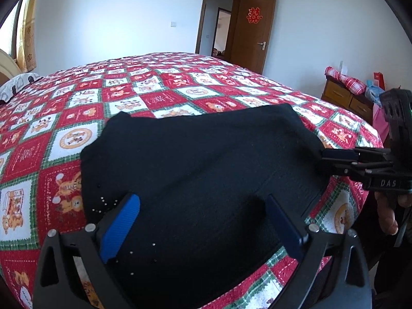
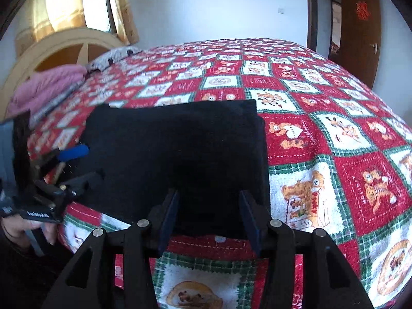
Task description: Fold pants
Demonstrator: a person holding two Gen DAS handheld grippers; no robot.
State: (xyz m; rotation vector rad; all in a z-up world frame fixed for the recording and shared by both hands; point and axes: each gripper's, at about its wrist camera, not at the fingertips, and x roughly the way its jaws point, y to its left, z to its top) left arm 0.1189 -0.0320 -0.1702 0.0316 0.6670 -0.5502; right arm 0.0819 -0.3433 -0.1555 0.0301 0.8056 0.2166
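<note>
You had the black pants (image 2: pixel 175 149) lying on the red and white bear quilt (image 2: pixel 334 134), near the edge of the bed closest to you. They were already folded into a thick, neat block, with tidy edges on the far side and on the right.

Your left gripper (image 1: pixel 203 221) was spread wide over the near part of the pants. Its blue pads (image 1: pixel 121 226) were not pinching any cloth. Your right gripper (image 2: pixel 208 216) was about half open at the near edge of the block, and nothing was squeezed between its pads either. So both tongs had let go.

It looked like you were at the end of a fold, right after dropping the cloth. I think the job was almost done.

Next, you may have needed to lift both tongs straight up so they did not drag the top layer. If the near edge looked lumpy, a soft pat could have flattened it.
</note>
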